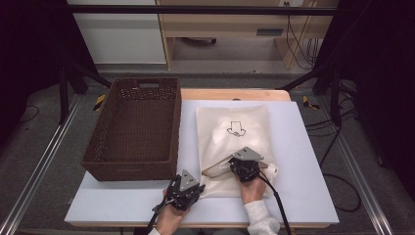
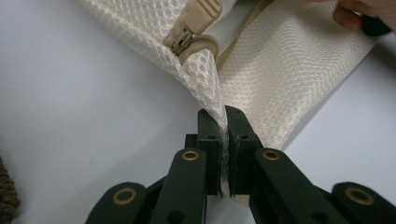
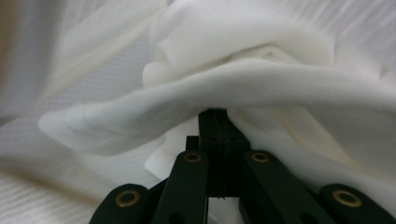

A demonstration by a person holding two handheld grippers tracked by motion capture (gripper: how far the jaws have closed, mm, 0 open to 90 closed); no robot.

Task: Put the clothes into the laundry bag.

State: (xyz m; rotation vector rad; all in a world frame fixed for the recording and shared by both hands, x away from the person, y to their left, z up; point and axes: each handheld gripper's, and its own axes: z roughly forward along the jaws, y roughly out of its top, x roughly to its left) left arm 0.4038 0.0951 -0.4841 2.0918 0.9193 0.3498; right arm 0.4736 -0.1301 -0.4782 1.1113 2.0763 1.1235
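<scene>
Right, I have the left gripper (image 2: pixel 223 140) pinching the mesh bag's (image 2: pixel 289 70) corner just below its zipper (image 2: pixel 184 39), while the right gripper (image 3: pixel 218 126) sits shut under the soft, limp white cloth (image 3: pixel 243 84) inside, best taken by a fold.

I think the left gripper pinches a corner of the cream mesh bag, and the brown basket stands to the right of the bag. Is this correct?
Not quite. In the high view the brown basket stands left of the mesh bag, not right. The left gripper does pinch its corner.
</scene>
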